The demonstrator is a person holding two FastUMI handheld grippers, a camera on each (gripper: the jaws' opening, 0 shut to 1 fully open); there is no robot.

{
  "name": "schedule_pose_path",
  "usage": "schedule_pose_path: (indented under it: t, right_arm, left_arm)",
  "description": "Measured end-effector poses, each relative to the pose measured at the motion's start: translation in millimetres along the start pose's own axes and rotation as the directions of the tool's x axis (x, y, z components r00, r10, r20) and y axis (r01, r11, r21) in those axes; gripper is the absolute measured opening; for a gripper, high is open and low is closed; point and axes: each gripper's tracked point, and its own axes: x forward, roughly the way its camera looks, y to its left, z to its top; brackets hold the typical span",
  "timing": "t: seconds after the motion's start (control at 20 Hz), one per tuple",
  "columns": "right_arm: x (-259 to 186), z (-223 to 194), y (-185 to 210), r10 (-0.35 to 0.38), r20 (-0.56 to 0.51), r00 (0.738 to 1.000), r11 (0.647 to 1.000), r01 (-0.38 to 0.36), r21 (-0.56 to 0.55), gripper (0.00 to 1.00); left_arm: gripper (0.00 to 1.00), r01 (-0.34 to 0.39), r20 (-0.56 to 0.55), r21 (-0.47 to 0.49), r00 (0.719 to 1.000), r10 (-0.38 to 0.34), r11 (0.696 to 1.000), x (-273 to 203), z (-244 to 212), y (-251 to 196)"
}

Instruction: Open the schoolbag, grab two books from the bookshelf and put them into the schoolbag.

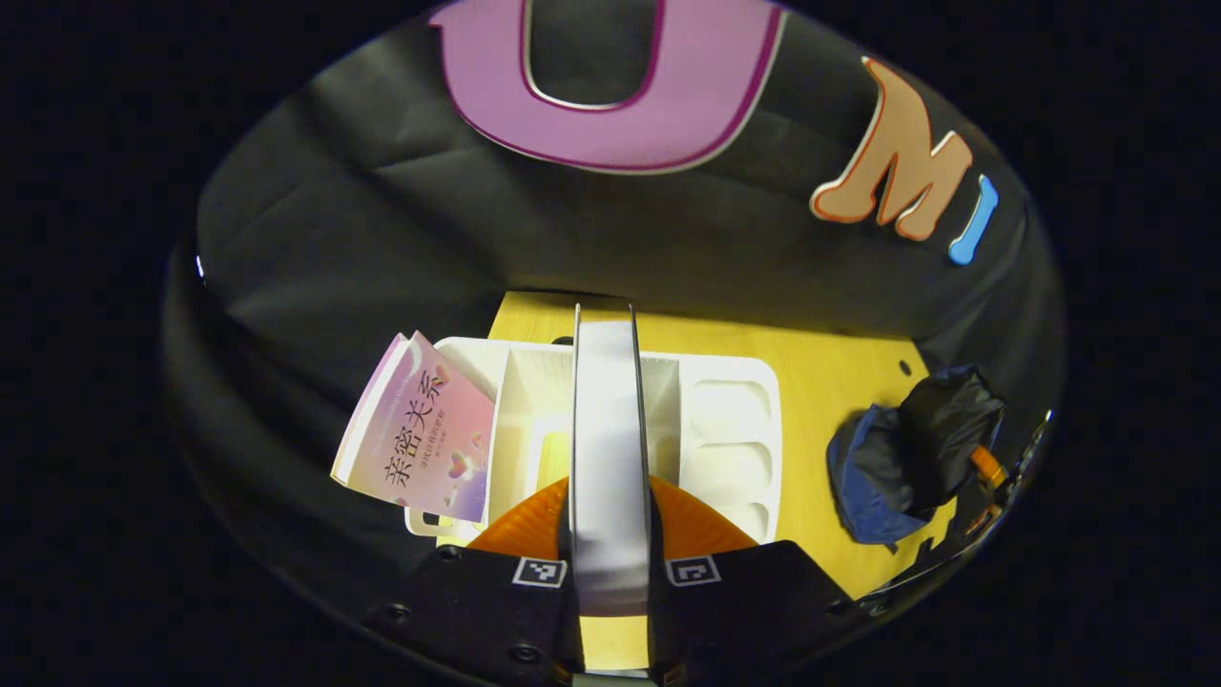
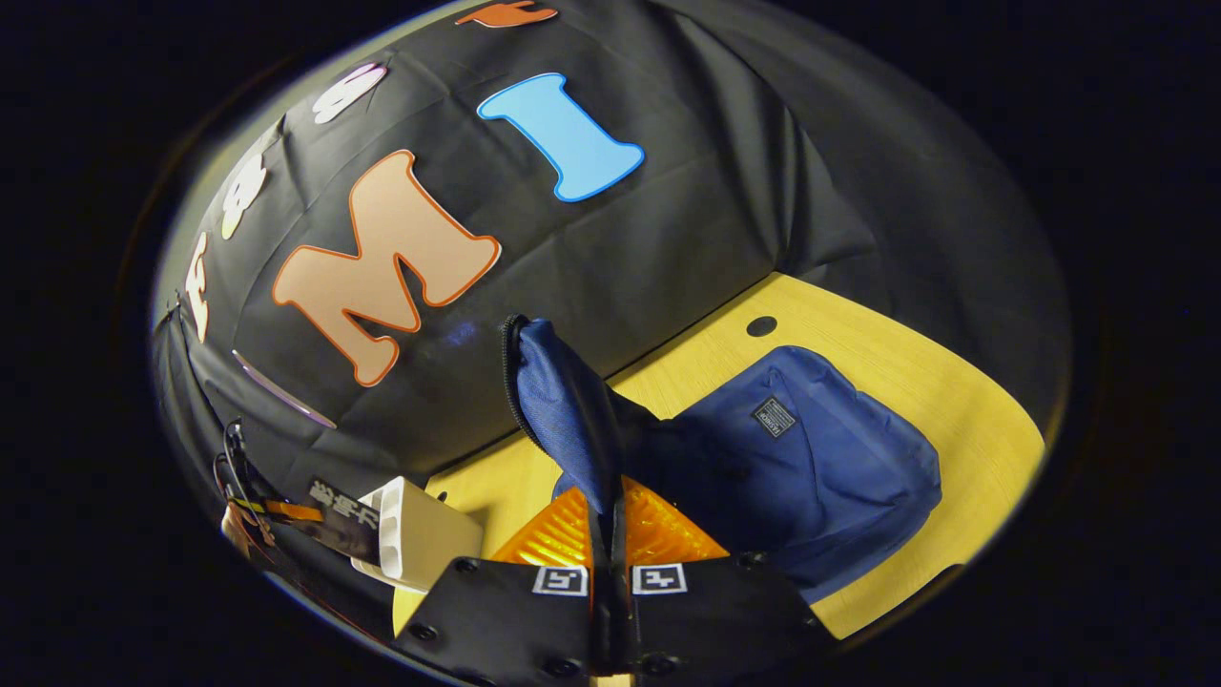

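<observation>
one book up, bag held open
left gripper jaws clamp a thin white book above the white plastic bookshelf; right gripper jaws pinch the blue cloth schoolbag flap so books fit in.

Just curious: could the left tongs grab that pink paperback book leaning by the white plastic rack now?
Probably not yet: the left tongs are shut on a thin white book. The pink paperback book itself leans uncovered beside the white plastic rack.

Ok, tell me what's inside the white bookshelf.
A pink book leans at the bookshelf's left end. The left hand-held gripper grips another book, which hides the middle slots.
</observation>
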Motion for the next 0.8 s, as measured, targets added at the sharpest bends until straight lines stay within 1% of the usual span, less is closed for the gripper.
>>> schedule_pose_path:
  t: [0.05, 0.15, 0.2, 0.25, 0.35, 0.4, 0.45, 0.5, 0.55, 0.65, 0.75, 0.8]
  right_arm:
    - [0, 0, 0, 0.001, 0.001, 1.000, 1.000, -0.001, 0.001, 0.03]
    - [0, 1, 0, 0.003, 0.002, 1.000, 1.000, -0.003, 0.009, 0.03]
    - [0, 1, -1, 0.004, 0.002, 1.000, 1.000, -0.004, 0.013, 0.03]
    - [-1, 2, -1, 0.005, 0.002, 1.000, 1.000, -0.005, 0.015, 0.03]
    - [-2, 3, -1, 0.005, 0.001, 1.000, 1.000, -0.005, 0.014, 0.03]
    - [-1, 2, 0, 0.006, -0.001, 1.000, 1.000, -0.006, 0.012, 0.03]
    - [0, 2, -1, 0.006, -0.003, 1.000, 1.000, -0.005, 0.009, 0.03]
    - [0, 1, 0, 0.005, -0.004, 1.000, 1.000, -0.005, 0.007, 0.04]
    - [0, 2, 0, 0.006, -0.006, 1.000, 1.000, -0.006, 0.008, 0.03]
    - [0, 1, -1, 0.007, -0.008, 1.000, 1.000, -0.007, 0.008, 0.04]
    - [0, 1, 0, 0.007, -0.008, 1.000, 1.000, -0.007, 0.009, 0.03]
    - [-1, 1, 0, 0.008, -0.007, 1.000, 1.000, -0.008, 0.008, 0.03]
  left_arm:
    - [0.27, 0.018, 0.031, -0.038, 0.999, -0.017, 0.999, -12, 6, 2]
    - [0.19, 0.055, 0.086, -0.119, 0.995, -0.045, 0.991, -33, 13, 8]
    - [0.23, 0.075, 0.107, -0.160, 0.993, -0.058, 0.984, -42, 14, 12]
    - [0.23, 0.100, 0.127, -0.194, 0.989, -0.076, 0.976, -50, 15, 13]
    - [0.23, 0.155, 0.166, -0.282, 0.980, -0.111, 0.947, -66, 17, 19]
    - [0.26, 0.202, 0.194, -0.338, 0.971, -0.142, 0.919, -73, 18, 17]
    - [0.22, 0.251, 0.225, -0.394, 0.959, -0.172, 0.884, -81, 20, 15]
    - [0.21, 0.305, 0.258, -0.430, 0.943, -0.208, 0.850, -84, 21, 10]
    - [0.21, 0.342, 0.269, -0.461, 0.933, -0.238, 0.819, -88, 18, 5]
    - [0.21, 0.414, 0.290, -0.506, 0.908, -0.303, 0.757, -78, 10, -10]
    - [0.21, 0.497, 0.318, -0.542, 0.868, -0.383, 0.677, -72, 2, -37]
    - [0.21, 0.535, 0.332, -0.541, 0.845, -0.420, 0.649, -72, -3, -55]
